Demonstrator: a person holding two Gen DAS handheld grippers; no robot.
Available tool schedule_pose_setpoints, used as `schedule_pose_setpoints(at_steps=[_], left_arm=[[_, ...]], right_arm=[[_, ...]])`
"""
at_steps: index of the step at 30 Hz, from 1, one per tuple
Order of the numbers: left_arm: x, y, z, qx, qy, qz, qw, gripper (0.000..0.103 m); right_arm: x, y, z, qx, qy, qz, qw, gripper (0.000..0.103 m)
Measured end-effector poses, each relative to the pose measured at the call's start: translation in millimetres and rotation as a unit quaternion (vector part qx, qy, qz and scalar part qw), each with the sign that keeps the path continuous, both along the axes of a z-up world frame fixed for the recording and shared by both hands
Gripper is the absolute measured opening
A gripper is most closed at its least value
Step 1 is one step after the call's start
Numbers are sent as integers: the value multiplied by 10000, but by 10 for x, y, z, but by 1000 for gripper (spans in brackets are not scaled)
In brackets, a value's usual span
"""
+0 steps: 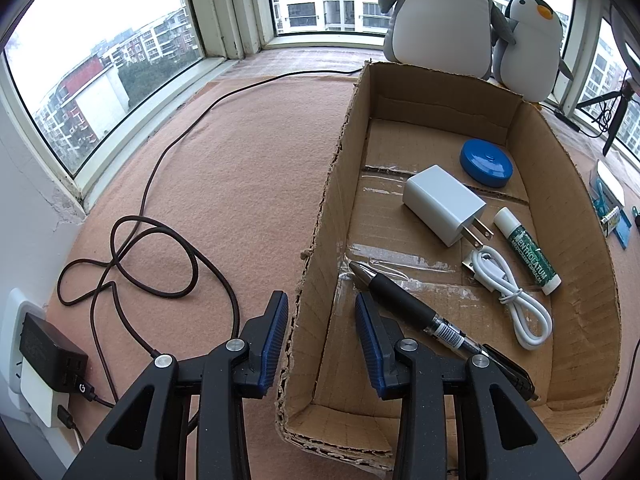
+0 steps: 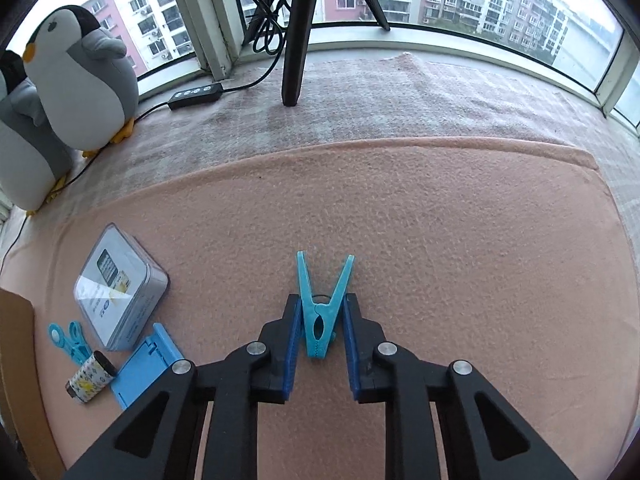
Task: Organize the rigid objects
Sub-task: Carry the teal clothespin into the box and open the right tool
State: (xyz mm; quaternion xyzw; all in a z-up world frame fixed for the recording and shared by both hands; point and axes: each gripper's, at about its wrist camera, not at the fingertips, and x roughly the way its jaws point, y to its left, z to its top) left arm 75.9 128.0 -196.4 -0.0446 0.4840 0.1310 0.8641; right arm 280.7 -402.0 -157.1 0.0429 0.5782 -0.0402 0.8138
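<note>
A cardboard box (image 1: 320, 220) holds a white charger (image 1: 442, 204), a blue round tin (image 1: 486, 162), a green lip balm (image 1: 528, 250), a coiled white cable (image 1: 516, 296) and a black pen (image 1: 420, 312). My left gripper (image 1: 321, 298) straddles the box's near left wall, one finger outside and one inside, with the pads standing apart from the cardboard. In the right wrist view a light blue clothespin (image 2: 320, 328) lies on the pink mat, and my right gripper (image 2: 323, 300) is shut on its spread handles.
Left of the right gripper lie a clear plastic case (image 2: 120, 286), a blue clip (image 2: 66, 340), a small patterned roll (image 2: 90, 382) and a blue stand (image 2: 144, 372). Plush penguins (image 2: 80, 88) and a tripod leg (image 2: 296, 40) stand by the window. A dark cable (image 1: 160, 264) loops left of the box.
</note>
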Motion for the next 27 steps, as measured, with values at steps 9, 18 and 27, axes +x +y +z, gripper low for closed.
schedule_pose_setpoints(at_steps=[9, 18, 27], left_arm=[[-10, 11, 8, -20, 0, 1, 10000, 38], [-8, 3, 8, -11, -7, -7, 10000, 38], [1, 1, 6, -37, -21, 7, 10000, 38]], right_arm=[[-408, 319, 312, 404, -351, 484, 9974, 18], [-868, 1214, 858, 924, -859, 1620, 9787, 18], [-1023, 2228, 1051, 1159, -934, 2777, 9491, 18]])
